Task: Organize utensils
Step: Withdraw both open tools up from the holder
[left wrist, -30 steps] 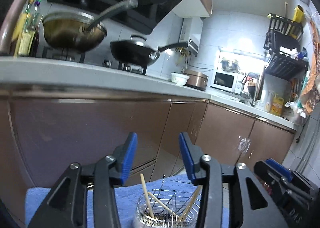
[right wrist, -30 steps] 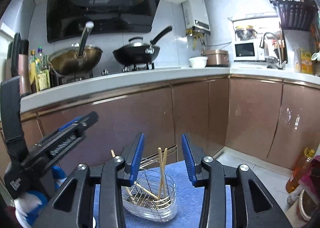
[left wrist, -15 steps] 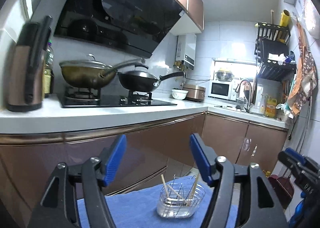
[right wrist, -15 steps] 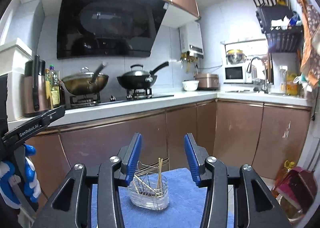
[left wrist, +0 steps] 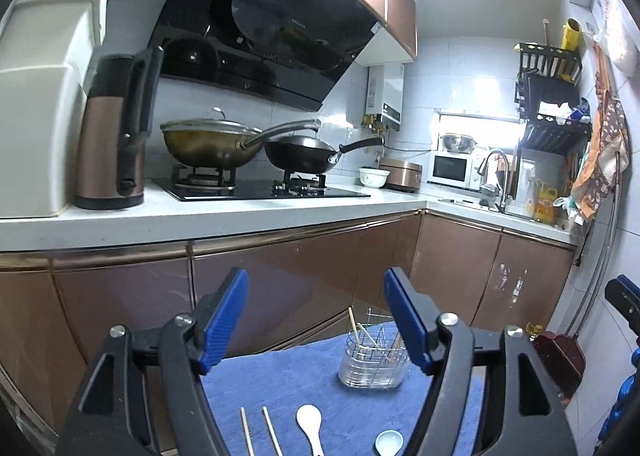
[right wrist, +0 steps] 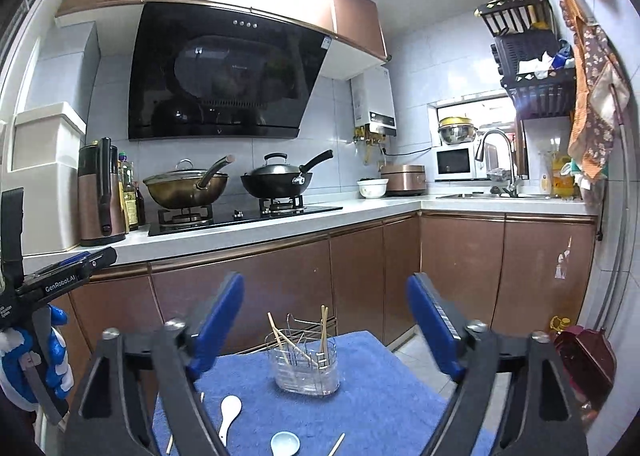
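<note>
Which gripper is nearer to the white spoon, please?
Left, though only slightly. The white spoon lies just below the open left gripper, between its fingers; it sits lower left of the open right gripper.

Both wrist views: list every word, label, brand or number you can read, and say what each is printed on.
"GenRobot.AI": white lettering on the left gripper body, seen in the right wrist view.
Small white text below it on the same gripper: too small to read.
Sticker on the range hood: blurred, unreadable.
Water heater front panel marking: unreadable.
Yellow bottle label by the sink: unreadable.
Nothing else legible.
</note>
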The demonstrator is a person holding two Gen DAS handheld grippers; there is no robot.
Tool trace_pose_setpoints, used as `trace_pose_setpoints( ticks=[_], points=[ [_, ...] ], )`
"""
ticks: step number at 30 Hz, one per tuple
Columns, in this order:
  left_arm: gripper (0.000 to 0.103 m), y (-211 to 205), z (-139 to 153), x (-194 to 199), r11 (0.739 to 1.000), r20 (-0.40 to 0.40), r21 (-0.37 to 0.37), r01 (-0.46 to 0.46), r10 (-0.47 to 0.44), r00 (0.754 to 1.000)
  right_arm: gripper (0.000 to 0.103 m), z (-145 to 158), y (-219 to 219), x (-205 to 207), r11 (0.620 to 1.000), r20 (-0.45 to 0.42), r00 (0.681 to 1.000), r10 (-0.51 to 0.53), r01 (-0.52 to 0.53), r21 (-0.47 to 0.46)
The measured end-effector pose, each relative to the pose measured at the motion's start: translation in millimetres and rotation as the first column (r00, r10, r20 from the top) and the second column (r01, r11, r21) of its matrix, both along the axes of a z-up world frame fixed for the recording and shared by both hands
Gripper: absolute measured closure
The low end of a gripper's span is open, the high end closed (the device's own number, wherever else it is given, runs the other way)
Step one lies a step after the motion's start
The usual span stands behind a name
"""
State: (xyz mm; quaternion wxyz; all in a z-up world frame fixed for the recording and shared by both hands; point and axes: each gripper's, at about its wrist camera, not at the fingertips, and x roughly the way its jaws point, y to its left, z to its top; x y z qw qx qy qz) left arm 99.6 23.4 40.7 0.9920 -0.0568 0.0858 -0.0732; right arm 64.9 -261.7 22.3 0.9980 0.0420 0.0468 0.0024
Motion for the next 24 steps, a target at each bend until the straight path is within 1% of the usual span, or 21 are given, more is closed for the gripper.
trace_pose_setpoints(
  ticks=[2,4,7,9,11,13,17,19,20,24],
  points=[
    [0.034,0.3,-0.6,-11.4,1.000,0.007,0.009,0.001,-0.001,1.000,0.003,-2.4,0.6,-11.1,1.000,0.008,1.000,-0.001,0.001,0.005],
    [0.034,0.4,-1.8,-22.5,1.000,0.017,0.011,0.007,-0.007,1.000,0.000,-5.4,1.0,-19.3,1.000,0.012,1.000,-0.005,0.005,0.007],
    [0.034,4.5,-4.2,-33.7,1.000,0.013,-0.008,0.023,-0.023,1.000,0.000,-9.7,-0.5,-29.7,1.000,0.011,1.000,-0.006,0.006,0.016],
    [0.034,5.7,-6.1,-39.7,0.999,-0.012,0.002,0.038,-0.038,0.999,0.000,-11.9,-0.9,-37.1,1.000,0.023,1.000,-0.003,0.002,0.021],
    [0.034,7.6,-7.9,-44.9,0.999,-0.026,0.007,0.044,-0.044,0.999,0.000,-12.9,0.0,-41.8,1.000,0.034,0.999,-0.005,0.005,0.015],
    [0.034,10.1,-10.4,-49.1,0.999,-0.038,-0.006,0.051,-0.051,0.998,0.000,-15.4,1.9,-46.8,1.000,0.046,0.999,-0.015,0.015,0.001],
    [0.028,16.1,-17.6,-45.9,0.998,-0.086,-0.040,0.039,-0.042,0.995,0.000,-23.9,3.6,-49.2,1.000,0.057,0.998,-0.011,0.012,-0.013],
    [0.027,19.6,-25.1,-37.3,0.998,-0.122,-0.050,0.022,-0.028,0.992,0.000,-29.8,3.8,-44.4,1.000,0.041,0.999,0.003,-0.002,-0.016],
    [0.027,21.8,-29.8,-32.2,0.998,-0.143,-0.058,0.024,-0.032,0.989,0.000,-34.0,3.5,-39.6,1.000,0.020,1.000,0.012,-0.012,-0.014],
    [0.027,24.9,-53.5,-11.6,0.998,-0.222,-0.061,0.018,-0.031,0.975,0.000,-58.7,4.4,-14.2,1.000,-0.118,0.993,0.028,-0.029,-0.007]
  ],
)
